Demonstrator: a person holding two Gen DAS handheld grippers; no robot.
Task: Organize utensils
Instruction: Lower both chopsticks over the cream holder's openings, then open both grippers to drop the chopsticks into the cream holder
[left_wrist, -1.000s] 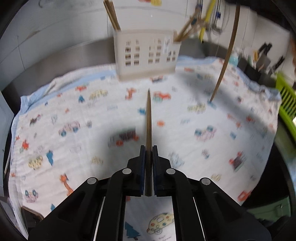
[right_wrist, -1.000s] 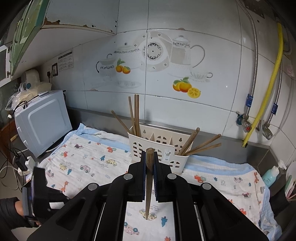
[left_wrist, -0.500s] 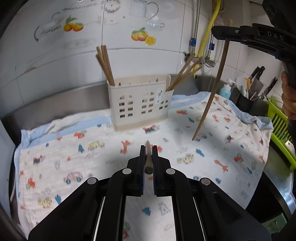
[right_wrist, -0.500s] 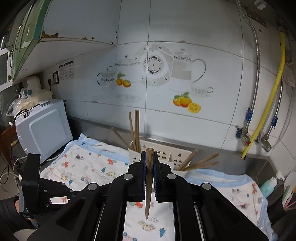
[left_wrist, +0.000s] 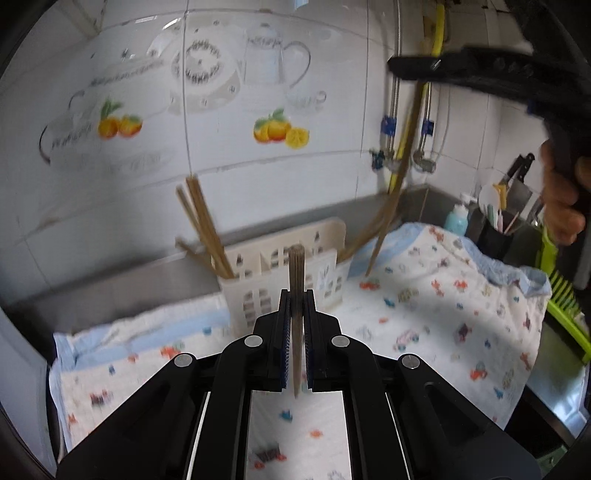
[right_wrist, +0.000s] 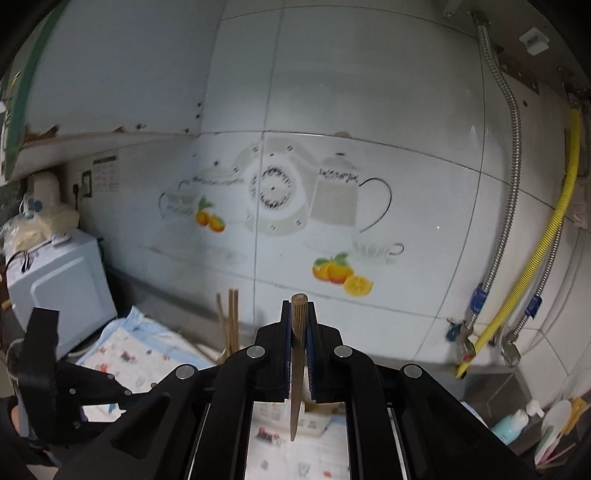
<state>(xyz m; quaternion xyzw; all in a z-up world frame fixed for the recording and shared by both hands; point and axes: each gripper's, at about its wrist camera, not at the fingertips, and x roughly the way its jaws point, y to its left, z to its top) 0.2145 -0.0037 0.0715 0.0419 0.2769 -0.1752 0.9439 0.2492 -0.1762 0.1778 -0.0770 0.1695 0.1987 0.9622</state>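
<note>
Left tool (left_wrist: 295, 321): jaws narrow, clamped on 1 chopstick (left_wrist: 296, 280); blunt end up, tip hanging below the pads. Right tool (right_wrist: 298, 332): same condition, pinching a second chopstick (right_wrist: 297, 350), tip down.

Both sticks are in the air above the patterned cloth (left_wrist: 424, 295) on the surface. The cream slotted holder (left_wrist: 280, 273) stands ahead of my left tool near the tiled wall, with chopsticks leaning out at its left end (left_wrist: 201, 225) and at its right. In the left view my right-hand stick (left_wrist: 395, 192) hangs just beside the holder's right end, tip clear of the cloth.

Judgement: transfer stage, neither stick placed.

Risks:
1. Each stick is gripped near the top, so the long free end can swing and miss a compartment.
2. A tip catching the rim or a slot could tip the light holder.
3. Leaning sticks crowd the openings, so a collision could jam or flick them out.
4. The 2 tools converge on 1 holder, so they may clash.
</note>
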